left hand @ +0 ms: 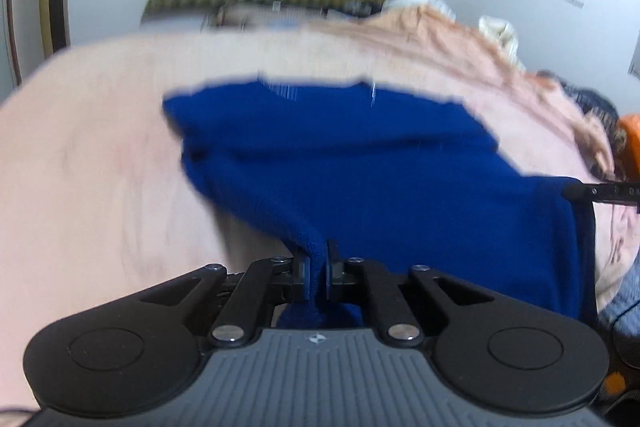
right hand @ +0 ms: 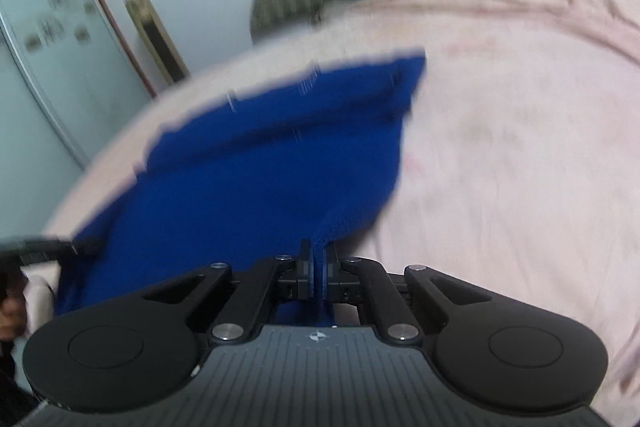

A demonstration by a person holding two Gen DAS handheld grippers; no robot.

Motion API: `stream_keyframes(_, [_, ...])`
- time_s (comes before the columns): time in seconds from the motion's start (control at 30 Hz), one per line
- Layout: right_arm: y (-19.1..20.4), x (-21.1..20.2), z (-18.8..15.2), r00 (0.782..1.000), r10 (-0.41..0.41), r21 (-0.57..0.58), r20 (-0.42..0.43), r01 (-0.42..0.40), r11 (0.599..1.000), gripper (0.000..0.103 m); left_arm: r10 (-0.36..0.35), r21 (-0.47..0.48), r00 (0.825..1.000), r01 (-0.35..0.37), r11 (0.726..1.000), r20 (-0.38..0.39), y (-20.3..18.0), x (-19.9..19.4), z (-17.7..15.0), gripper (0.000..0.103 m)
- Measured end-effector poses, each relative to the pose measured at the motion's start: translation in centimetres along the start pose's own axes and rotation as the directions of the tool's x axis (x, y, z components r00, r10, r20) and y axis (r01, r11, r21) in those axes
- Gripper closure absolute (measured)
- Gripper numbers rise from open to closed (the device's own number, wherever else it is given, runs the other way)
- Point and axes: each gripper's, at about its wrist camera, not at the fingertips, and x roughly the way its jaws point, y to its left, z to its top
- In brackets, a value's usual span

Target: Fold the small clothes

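Left gripper [left hand: 318,267]: clenched on a bunched edge of the blue garment [left hand: 360,163].
Right gripper [right hand: 319,269]: clenched on another edge.
Garment: spread ahead of both fingertips, over the pink sheet [right hand: 520,155].

Black hand-held gripper [left hand: 318,267], silver screws, ribbed grey body, round side discs.

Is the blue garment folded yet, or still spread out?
Mostly spread: the blue knitted garment lies across the pink sheet, near corners lifted by the left gripper and right gripper. No completed fold shows.
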Motion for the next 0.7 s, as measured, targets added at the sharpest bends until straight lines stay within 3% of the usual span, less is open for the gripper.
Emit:
stream_keyframes(0.07, [0.4, -0.4, 2.1, 0.998, 0.014, -0.025, 0.053, -0.013, 1.0, 0.096, 0.034, 0.007, 0.999, -0.034, 0.999, 0.039, 0.2, 0.1, 1.7, 0.096])
stream_keyframes(0.13, [0.8, 0.2, 4.2, 0.995, -0.025, -0.072, 0.094, 0.032, 0.997, 0.096, 0.073, -0.002, 0.996, -0.073, 0.997, 0.053, 0.9, 1.3, 3.0, 0.096])
stream_keyframes(0.23, [-0.1, 2.8, 6.5, 0.986, -0.116, -0.101, 0.118, 0.128, 0.987, 0.096, 0.134, 0.005, 0.991, -0.134, 0.991, -0.002, 1.9, 4.9, 4.1, 0.095])
stream_keyframes(0.3, [-1.6, 5.3, 7.2, 0.981, -0.167, -0.063, 0.094, 0.174, 0.983, 0.079, 0.176, -0.009, 0.983, -0.177, 0.984, -0.056, 2.6, 7.0, 3.9, 0.095])
stream_keyframes(0.37, [-2.7, 6.9, 7.0, 0.975, -0.216, -0.032, 0.048, 0.218, 0.975, 0.075, 0.201, -0.038, 0.974, -0.206, 0.978, -0.104, 3.2, 7.8, 3.3, 0.093])
stream_keyframes(0.4, [-2.9, 7.1, 6.5, 0.968, -0.246, -0.029, 0.04, 0.247, 0.969, 0.076, 0.183, -0.06, 0.978, -0.19, 0.98, -0.101, 3.5, 7.4, 2.8, 0.092])
stream_keyframes(0.5, [-3.0, 5.7, 4.8, 0.974, -0.223, -0.024, 0.04, 0.224, 0.974, 0.072, 0.148, -0.1, 0.984, -0.157, 0.983, -0.096, 3.9, 5.6, 1.4, 0.072])
stream_keyframes(0.57, [-3.4, 4.3, 3.5, 0.977, -0.214, -0.008, 0.022, 0.214, 0.977, 0.066, 0.149, -0.112, 0.985, -0.159, 0.981, -0.088, 3.6, 4.2, 0.7, 0.039])
stream_keyframes(0.63, [-3.6, 3.1, 2.5, 0.983, -0.185, 0.015, -0.001, 0.185, 0.983, 0.059, 0.153, -0.116, 0.986, -0.159, 0.98, -0.063, 3.1, 2.8, -0.2, 0.031])
stream_keyframes(0.7, [-3.8, 2.0, 1.3, 0.988, -0.15, 0.054, -0.026, 0.151, 0.987, 0.048, 0.153, -0.103, 0.986, -0.159, 0.982, -0.063, 2.3, 1.8, -1.2, 0.031])
